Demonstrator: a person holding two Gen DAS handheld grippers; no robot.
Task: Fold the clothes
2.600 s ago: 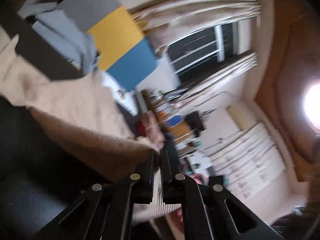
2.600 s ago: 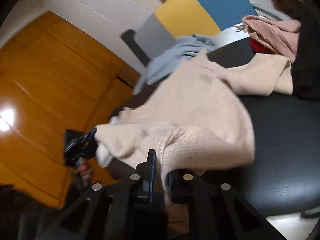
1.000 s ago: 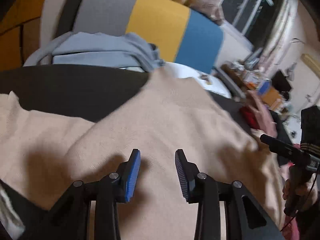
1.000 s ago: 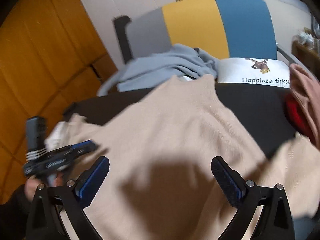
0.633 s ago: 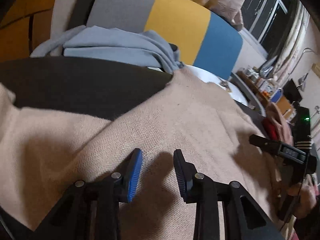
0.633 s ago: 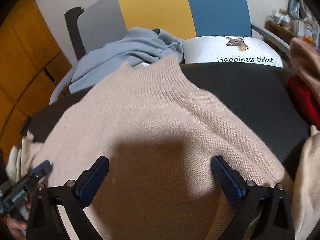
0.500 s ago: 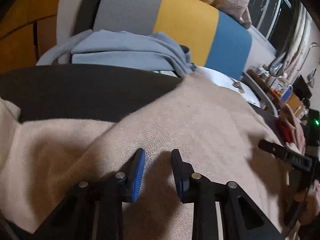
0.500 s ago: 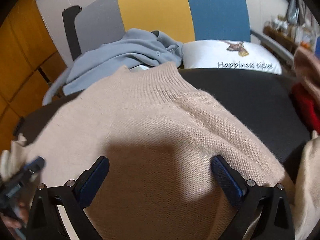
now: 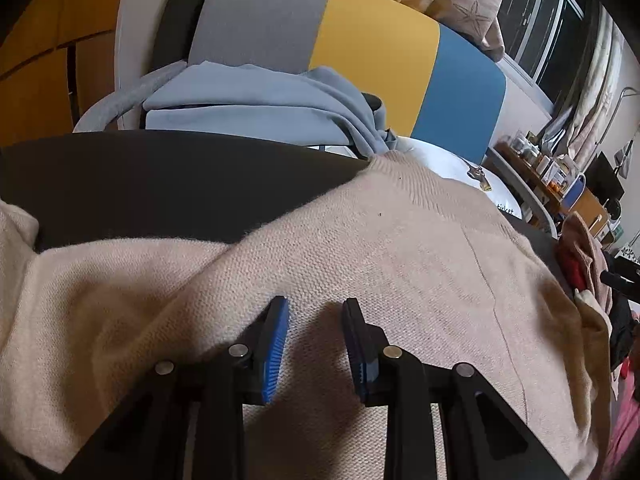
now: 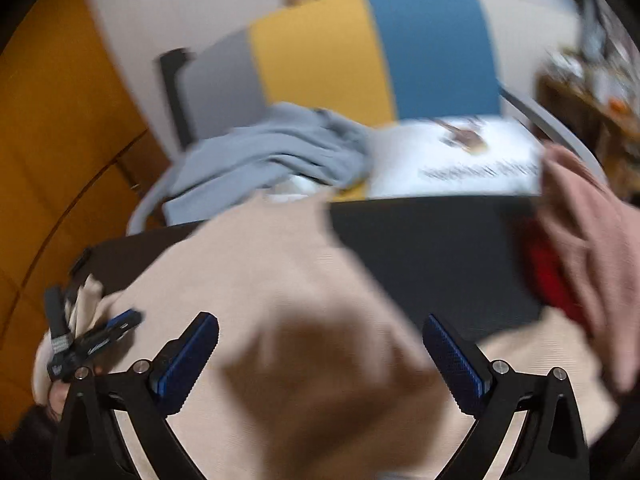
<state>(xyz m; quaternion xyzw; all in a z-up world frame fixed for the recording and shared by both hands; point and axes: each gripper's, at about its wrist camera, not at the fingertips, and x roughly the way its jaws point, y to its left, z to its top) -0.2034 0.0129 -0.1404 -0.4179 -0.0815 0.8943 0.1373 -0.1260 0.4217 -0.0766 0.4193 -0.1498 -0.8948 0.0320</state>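
A beige knit sweater [image 9: 400, 256] lies spread flat on a black surface [image 9: 160, 184], its collar at the far edge. My left gripper [image 9: 314, 312] hovers over the sweater's left shoulder area, jaws a narrow gap apart and empty. In the blurred right wrist view the sweater [image 10: 272, 280] fills the foreground. My right gripper [image 10: 320, 332] is wide open and empty above it. The left gripper also shows at the lower left of that view [image 10: 96, 340].
A grey garment [image 9: 256, 108] and a white printed cloth [image 10: 460, 160] lie behind the sweater, against a grey, yellow and blue chair back [image 9: 360, 60]. Pink and red clothes [image 10: 576, 220] are piled at the right. An orange wood wall [image 10: 52, 140] is at the left.
Both grippers let go of the sweater, which now lies flat. The left gripper's jaws narrowed slightly and it edged forward. The right gripper has pulled back and is moving; its view is blurred.
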